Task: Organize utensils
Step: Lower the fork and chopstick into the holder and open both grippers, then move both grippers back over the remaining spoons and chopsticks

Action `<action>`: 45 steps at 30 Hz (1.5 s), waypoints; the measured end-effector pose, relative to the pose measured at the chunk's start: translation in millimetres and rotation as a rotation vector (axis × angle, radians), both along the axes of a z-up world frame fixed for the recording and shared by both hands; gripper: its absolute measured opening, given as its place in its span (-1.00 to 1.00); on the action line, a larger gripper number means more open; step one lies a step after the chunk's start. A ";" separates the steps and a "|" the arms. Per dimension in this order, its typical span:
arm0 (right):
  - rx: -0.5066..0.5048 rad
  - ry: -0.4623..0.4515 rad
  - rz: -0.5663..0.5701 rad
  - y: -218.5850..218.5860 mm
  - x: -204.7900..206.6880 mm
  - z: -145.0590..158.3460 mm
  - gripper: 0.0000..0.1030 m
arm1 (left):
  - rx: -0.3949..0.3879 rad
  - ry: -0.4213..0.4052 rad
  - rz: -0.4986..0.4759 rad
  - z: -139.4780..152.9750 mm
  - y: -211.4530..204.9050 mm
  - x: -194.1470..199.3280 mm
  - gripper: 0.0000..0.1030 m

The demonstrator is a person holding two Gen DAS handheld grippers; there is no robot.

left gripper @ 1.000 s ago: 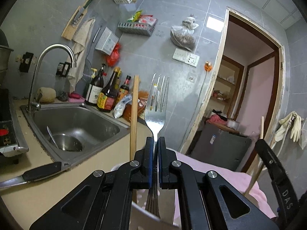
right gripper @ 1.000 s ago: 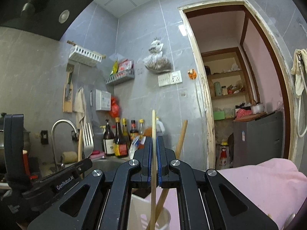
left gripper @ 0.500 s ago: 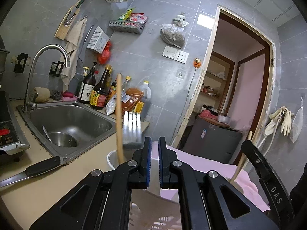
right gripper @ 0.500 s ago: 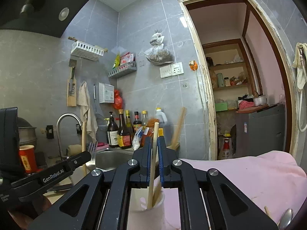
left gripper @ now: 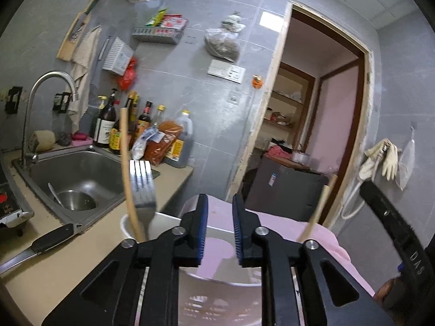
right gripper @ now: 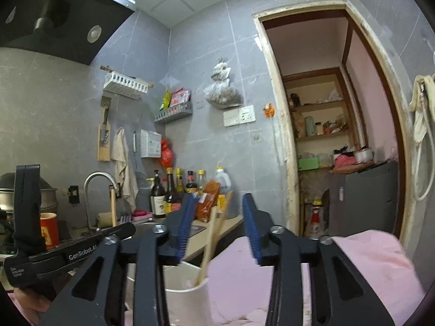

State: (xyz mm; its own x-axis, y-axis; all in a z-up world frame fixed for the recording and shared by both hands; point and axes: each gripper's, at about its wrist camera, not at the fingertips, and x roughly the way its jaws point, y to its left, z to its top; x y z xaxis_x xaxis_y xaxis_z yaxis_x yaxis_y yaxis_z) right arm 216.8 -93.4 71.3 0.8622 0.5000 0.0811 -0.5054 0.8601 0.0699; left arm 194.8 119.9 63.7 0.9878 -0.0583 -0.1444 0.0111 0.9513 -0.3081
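Observation:
In the left wrist view a steel fork stands tines up in a white holder, beside a wooden chopstick. My left gripper is open and empty, just right of the holder. In the right wrist view two wooden chopsticks lean in a white cup. My right gripper is open and empty, with the chopsticks between its jaws but untouched. The other gripper's body shows at the left.
A steel sink with a tap lies to the left, sauce bottles behind it. A black-handled knife lies on the counter. A pink cloth covers the right side. An open doorway is beyond.
My left gripper let go of the fork, which now stands in the holder, and opened. My right gripper let go of the chopstick, which dropped into the cup, and opened wide.

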 end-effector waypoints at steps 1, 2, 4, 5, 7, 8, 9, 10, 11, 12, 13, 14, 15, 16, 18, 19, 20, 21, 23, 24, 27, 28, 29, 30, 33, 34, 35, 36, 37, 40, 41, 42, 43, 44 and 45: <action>-0.005 -0.004 -0.008 -5.8 -1.9 2.1 -0.07 | 0.012 0.001 -0.010 1.0 -4.6 -0.8 -0.68; -0.012 -0.009 -0.020 -12.4 -4.4 3.8 0.02 | 0.023 0.002 -0.021 1.5 -8.5 -1.2 -0.67; -0.026 -0.014 -0.046 -26.6 -8.7 6.1 0.26 | 0.044 0.006 -0.040 3.2 -17.4 -2.6 -0.60; -0.027 -0.013 -0.057 -33.1 -10.2 6.2 0.48 | 0.054 0.004 -0.055 3.8 -22.4 -3.8 -0.51; -0.027 -0.011 -0.087 -48.2 -14.1 5.9 0.59 | 0.062 0.000 -0.077 5.1 -29.8 -5.7 -0.32; -0.031 -0.007 -0.108 -57.5 -16.2 5.2 0.61 | 0.064 0.001 -0.096 5.7 -34.5 -6.4 -0.25; -0.035 -0.003 -0.124 -63.4 -17.3 4.6 0.63 | 0.066 0.004 -0.117 6.5 -39.0 -6.3 -0.23; -0.037 0.002 -0.138 -69.7 -18.7 3.5 0.66 | 0.069 0.010 -0.134 7.3 -42.7 -6.3 -0.22; -0.038 0.010 -0.153 -77.8 -19.8 2.4 0.70 | 0.075 0.016 -0.150 8.3 -47.9 -5.8 -0.17; -0.039 0.018 -0.167 -84.7 -20.9 1.4 0.72 | 0.080 0.020 -0.168 9.1 -53.3 -5.5 -0.09; -0.041 0.023 -0.181 -91.5 -22.8 0.4 0.77 | 0.089 0.022 -0.187 9.6 -59.7 -5.5 -0.05; -0.043 0.026 -0.197 -98.5 -24.5 -0.8 0.84 | 0.098 0.021 -0.206 9.9 -66.4 -5.9 0.04; -0.046 0.027 -0.212 -105.4 -26.3 -1.7 0.87 | 0.108 0.020 -0.222 10.0 -72.9 -6.3 0.12; -0.048 0.028 -0.225 -110.4 -27.3 -2.2 0.94 | 0.117 0.020 -0.235 10.0 -78.3 -6.4 0.16; -0.051 0.038 -0.251 -123.5 -29.8 -4.2 1.00 | 0.138 0.029 -0.262 8.1 -91.1 -6.1 0.32; -0.054 0.045 -0.263 -128.9 -30.7 -5.2 1.00 | 0.149 0.036 -0.276 6.2 -97.5 -5.3 0.36; -0.058 0.052 -0.271 -132.8 -31.2 -5.9 1.00 | 0.158 0.045 -0.290 4.1 -103.1 -4.4 0.42; -0.062 0.061 -0.278 -138.0 -31.8 -6.8 1.00 | 0.166 0.055 -0.305 1.7 -108.6 -3.5 0.44; -0.074 0.079 -0.292 -147.9 -33.5 -9.9 1.00 | 0.183 0.085 -0.339 -5.2 -119.5 -0.9 0.46; -0.082 0.088 -0.298 -151.0 -33.4 -11.3 1.00 | 0.192 0.099 -0.350 -7.9 -123.7 -0.3 0.48; -0.111 0.133 -0.315 -160.2 -32.3 -17.8 1.00 | 0.232 0.148 -0.390 -19.0 -137.4 3.6 0.50; -0.120 0.149 -0.318 -162.3 -30.6 -19.2 1.00 | 0.247 0.169 -0.407 -23.2 -142.4 5.3 0.50; -0.135 0.172 -0.323 -164.6 -29.2 -22.3 1.00 | 0.259 0.189 -0.423 -27.5 -147.2 6.7 0.50; -0.144 0.188 -0.325 -165.9 -28.3 -24.5 1.00 | 0.270 0.214 -0.437 -32.1 -151.5 9.3 0.50; -0.172 0.246 -0.338 -170.1 -23.8 -33.5 1.00 | 0.283 0.301 -0.476 -45.9 -162.4 20.4 0.50; -0.182 0.268 -0.341 -170.9 -21.5 -36.4 1.00 | 0.284 0.333 -0.486 -50.8 -166.0 24.9 0.50; -0.191 0.283 -0.345 -171.4 -20.2 -38.8 1.00 | 0.283 0.358 -0.492 -54.8 -169.2 28.3 0.50; -0.204 0.304 -0.348 -171.4 -17.6 -41.8 1.00 | 0.283 0.386 -0.499 -59.3 -172.4 33.4 0.50; -0.212 0.323 -0.347 -171.6 -15.5 -44.7 1.00 | 0.283 0.404 -0.505 -62.3 -174.4 36.6 0.50; -0.224 0.391 -0.335 -173.2 -5.6 -51.2 1.00 | 0.280 0.458 -0.518 -69.6 -179.9 48.7 0.50; -0.227 0.421 -0.330 -174.3 -1.3 -54.7 1.00 | 0.284 0.475 -0.523 -71.2 -181.5 53.1 0.50; -0.230 0.437 -0.328 -176.0 1.2 -57.0 1.00 | 0.292 0.493 -0.526 -74.7 -184.2 57.2 0.50; -0.237 0.460 -0.330 -176.8 4.7 -60.0 1.00 | 0.300 0.506 -0.527 -76.7 -186.1 60.1 0.50; -0.243 0.477 -0.329 -177.4 7.3 -62.0 1.00 | 0.307 0.518 -0.530 -78.0 -188.1 62.8 0.50; -0.249 0.498 -0.326 -178.4 10.5 -64.6 1.00 | 0.312 0.534 -0.533 -80.0 -190.3 66.0 0.50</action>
State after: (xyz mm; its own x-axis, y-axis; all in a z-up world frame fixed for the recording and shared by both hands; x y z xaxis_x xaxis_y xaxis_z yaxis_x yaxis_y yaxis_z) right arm 227.3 -271.8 6.7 0.8772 0.1586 -0.4531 -0.1743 0.9847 0.0071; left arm 260.8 -70.4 -16.3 0.6322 -0.3797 -0.6753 0.4127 0.9028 -0.1213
